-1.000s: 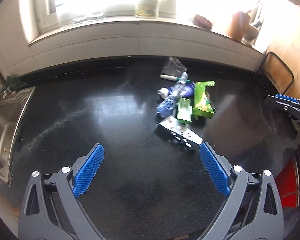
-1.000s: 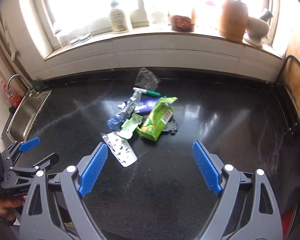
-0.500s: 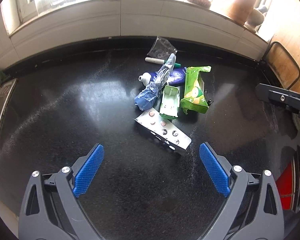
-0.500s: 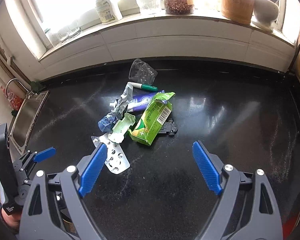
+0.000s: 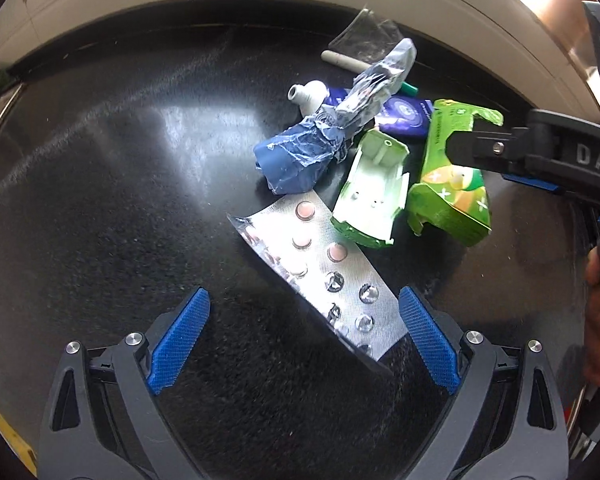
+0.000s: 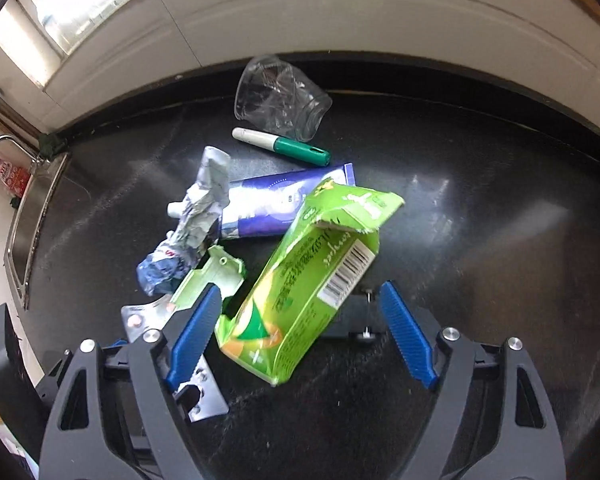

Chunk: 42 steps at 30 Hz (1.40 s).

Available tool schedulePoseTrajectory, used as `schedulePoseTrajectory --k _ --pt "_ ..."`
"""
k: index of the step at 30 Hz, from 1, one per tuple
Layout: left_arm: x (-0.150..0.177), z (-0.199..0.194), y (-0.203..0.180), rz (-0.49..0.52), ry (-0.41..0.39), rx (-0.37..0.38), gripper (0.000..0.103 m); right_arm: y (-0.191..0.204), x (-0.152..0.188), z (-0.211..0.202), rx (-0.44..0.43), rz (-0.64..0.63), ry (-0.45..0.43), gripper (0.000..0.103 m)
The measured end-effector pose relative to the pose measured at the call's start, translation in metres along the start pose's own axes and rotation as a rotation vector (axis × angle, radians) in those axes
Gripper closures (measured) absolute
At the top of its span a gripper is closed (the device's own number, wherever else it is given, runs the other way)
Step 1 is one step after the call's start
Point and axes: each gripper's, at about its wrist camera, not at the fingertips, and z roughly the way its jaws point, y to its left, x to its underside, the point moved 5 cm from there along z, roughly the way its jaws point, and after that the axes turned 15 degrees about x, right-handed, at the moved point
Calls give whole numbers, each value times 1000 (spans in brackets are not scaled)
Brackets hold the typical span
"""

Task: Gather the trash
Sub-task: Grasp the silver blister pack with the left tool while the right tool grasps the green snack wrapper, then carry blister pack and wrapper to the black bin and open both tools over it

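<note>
A pile of trash lies on the black counter (image 5: pixel 100 200). My left gripper (image 5: pixel 302 336) is open, its jaws on either side of the near end of a silver pill blister pack (image 5: pixel 324 276). My right gripper (image 6: pixel 300 332) is open, its jaws around the near end of a crushed green carton (image 6: pixel 312 280); this carton also shows in the left wrist view (image 5: pixel 452 184). Between them lie a pale green plastic piece (image 5: pixel 374 196), a crumpled blue wrapper (image 5: pixel 312 152), a blue tube (image 6: pixel 276 204), a green-capped marker (image 6: pixel 284 146) and a crushed clear cup (image 6: pixel 280 98).
A steel sink (image 6: pixel 32 220) with a tap sits at the counter's left end. A white tiled wall (image 6: pixel 340 20) runs along the back under the window. A small black toy chassis (image 6: pixel 356 320) lies under the carton.
Both grippers have moved forward and down to the pile. The blister pack now lies between my left jaws and the green carton between my right jaws. Both stay open.
</note>
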Motion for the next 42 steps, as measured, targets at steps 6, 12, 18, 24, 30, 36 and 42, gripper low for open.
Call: schedulePoseTrajectory --k 6,12,18,24,30,36,42 --pt "-6 3 -7 9 -48 -35 21 4 -9 19 20 -45 16 46" --pt "-5 -4 -5 -17 -42 3 88 8 -12 -2 53 -100 -53 78" --pt "-7 -25 -7 13 -53 5 98 5 -9 -34 61 -83 -122 79" --pt "-3 -63 -6 47 -92 3 98 -2 2 -70 65 -52 -170 79" --pt "3 -99 -1 74 -132 1 98 -6 24 -93 75 -32 -184 79" --pt "18 -117 9 86 -144 -3 98 10 54 -102 74 -38 -176 79" --pt "37 -131 18 87 -148 -4 98 27 76 -115 73 -47 -187 79"
